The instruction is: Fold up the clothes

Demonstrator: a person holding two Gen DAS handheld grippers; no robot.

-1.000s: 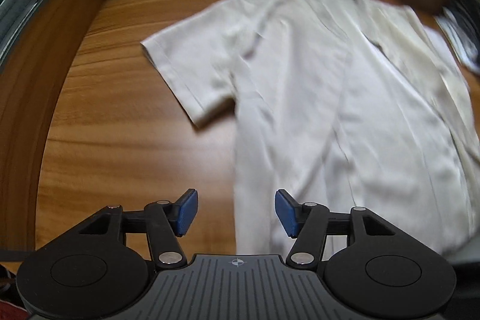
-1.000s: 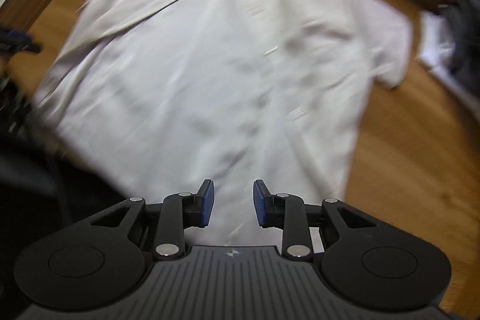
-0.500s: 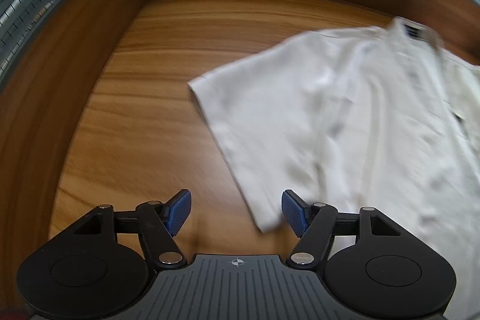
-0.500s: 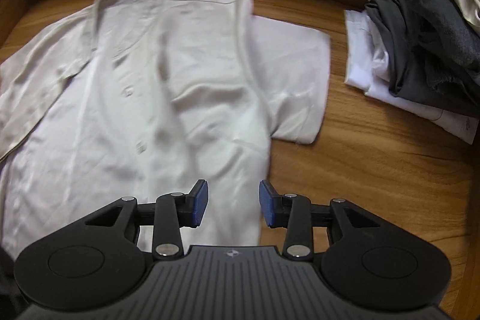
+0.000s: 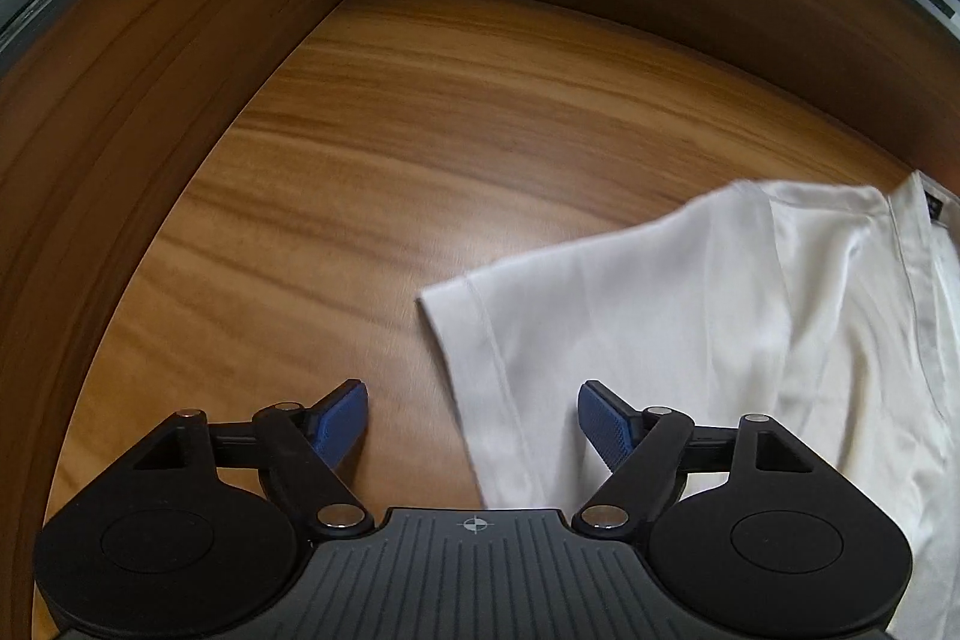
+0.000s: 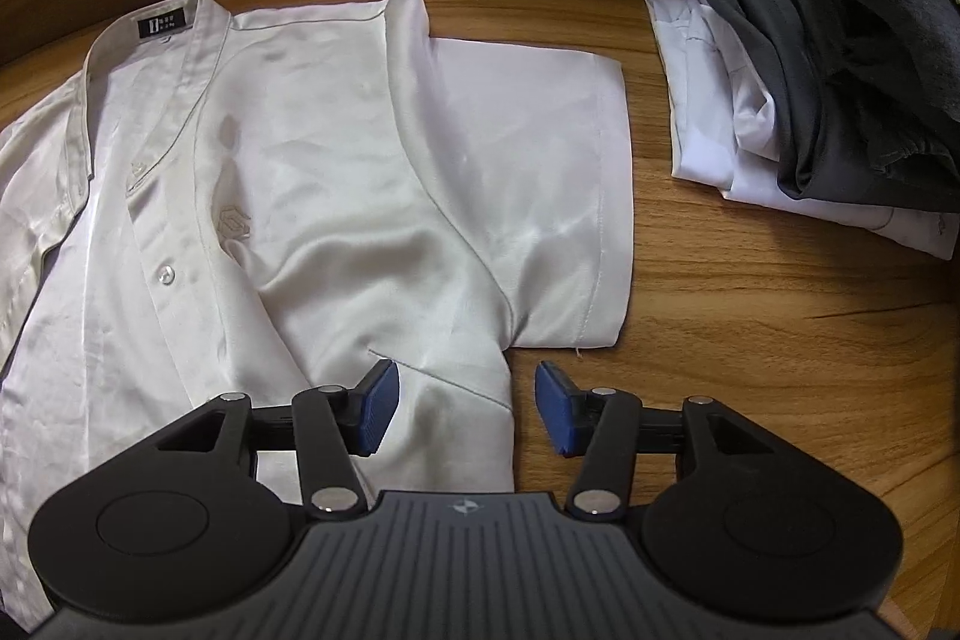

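Both grippers, left gripper [image 5: 473, 423] and right gripper [image 6: 464, 409], hover spread over shirt [image 6: 336, 196].

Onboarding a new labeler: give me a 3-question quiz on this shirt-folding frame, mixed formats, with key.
1. True or false: the left gripper is shut on a sleeve of the white shirt.
2. Multiple choice: in the right wrist view, what lies to the right of the shirt on the wooden table?
A. a pile of white and dark grey clothes
B. a laundry basket
C. a pair of shoes
3. Fill in: the jaws of the right gripper are ____.

Key: 1 false, its jaws are open, over the sleeve hem; 2 A; 3 open.
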